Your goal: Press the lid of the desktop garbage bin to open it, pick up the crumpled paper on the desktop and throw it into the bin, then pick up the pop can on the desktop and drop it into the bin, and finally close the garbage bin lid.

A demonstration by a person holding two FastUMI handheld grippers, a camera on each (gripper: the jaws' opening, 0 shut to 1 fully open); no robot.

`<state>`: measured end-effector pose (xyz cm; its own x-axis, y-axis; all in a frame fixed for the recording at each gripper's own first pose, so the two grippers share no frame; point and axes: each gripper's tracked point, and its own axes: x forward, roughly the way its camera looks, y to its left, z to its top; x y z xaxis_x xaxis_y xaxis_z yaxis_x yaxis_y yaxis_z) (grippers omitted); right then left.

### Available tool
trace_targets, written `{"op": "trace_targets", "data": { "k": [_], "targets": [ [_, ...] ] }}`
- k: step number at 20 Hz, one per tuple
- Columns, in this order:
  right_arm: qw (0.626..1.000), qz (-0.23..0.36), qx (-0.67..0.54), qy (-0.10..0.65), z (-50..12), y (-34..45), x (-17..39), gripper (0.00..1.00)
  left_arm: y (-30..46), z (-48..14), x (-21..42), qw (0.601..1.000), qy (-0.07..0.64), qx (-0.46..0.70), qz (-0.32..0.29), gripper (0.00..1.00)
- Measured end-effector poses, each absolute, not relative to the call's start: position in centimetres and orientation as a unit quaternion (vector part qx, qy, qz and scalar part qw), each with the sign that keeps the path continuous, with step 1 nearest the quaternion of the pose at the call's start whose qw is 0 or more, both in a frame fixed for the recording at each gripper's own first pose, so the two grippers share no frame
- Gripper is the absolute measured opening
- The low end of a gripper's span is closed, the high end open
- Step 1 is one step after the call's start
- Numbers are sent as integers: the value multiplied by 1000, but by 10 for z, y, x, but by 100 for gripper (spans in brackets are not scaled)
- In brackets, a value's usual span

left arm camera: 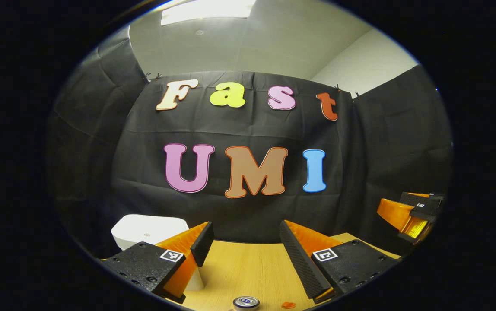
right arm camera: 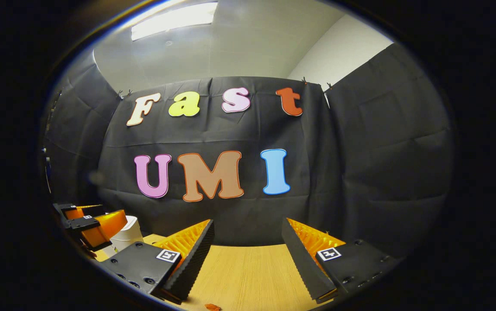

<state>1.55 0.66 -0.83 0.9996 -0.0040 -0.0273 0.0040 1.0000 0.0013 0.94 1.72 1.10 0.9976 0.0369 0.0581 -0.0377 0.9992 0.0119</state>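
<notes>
In the left gripper view a white garbage bin (left arm camera: 148, 231) with its lid down stands at the far left of the wooden desktop (left arm camera: 243, 268), partly behind my left finger. My left gripper (left arm camera: 246, 233) is open above the desk with nothing between its fingers. Just below it, at the bottom edge, I see the silver top of the pop can (left arm camera: 246, 303). In the right gripper view my right gripper (right arm camera: 248, 231) is open too, and the bin (right arm camera: 126, 235) shows at the left. The other gripper (right arm camera: 90, 224) hovers in front of the bin there.
A small orange scrap (left arm camera: 288, 305) lies on the desk beside the can, seen again in the right gripper view as the orange scrap (right arm camera: 212, 307). The right gripper (left arm camera: 412, 214) appears at the far right of the left gripper view. Black cloth walls close the desk's back and sides.
</notes>
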Motion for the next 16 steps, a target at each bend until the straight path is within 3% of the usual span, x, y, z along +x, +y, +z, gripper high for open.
{"op": "trace_targets", "data": {
  "k": [16],
  "targets": [
    [1000,14,10,22,-16,9,-5,99,29,24,-19,998,-38,35,42,92]
  ]
}}
